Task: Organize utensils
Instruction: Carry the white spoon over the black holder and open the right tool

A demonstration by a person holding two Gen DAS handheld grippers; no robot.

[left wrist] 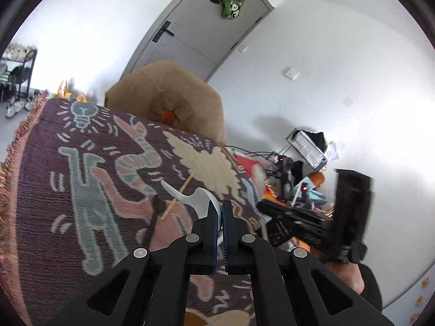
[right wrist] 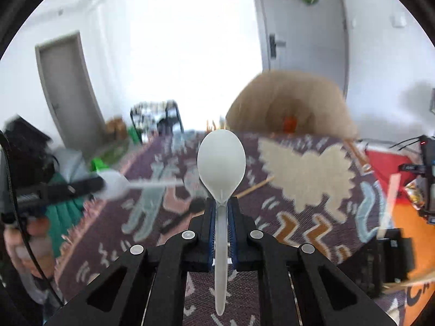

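The patterned cloth (left wrist: 81, 168) is bounded by a fringed edge on the left, with a tan paper bag (left wrist: 174, 100) at its far side. The left gripper (left wrist: 220, 212) is clamped on a white plastic spoon (left wrist: 190, 198); the right gripper (right wrist: 222, 212) is closed on another spoon (right wrist: 220, 157), held above the cloth.

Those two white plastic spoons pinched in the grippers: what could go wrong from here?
The right gripper pinches its white spoon only at the thin neck, so it may swivel or slip. The left gripper clamps its spoon near the bowl, with the long handle sticking out; it could snag the chopstick or the black utensil lying on the patterned cloth.
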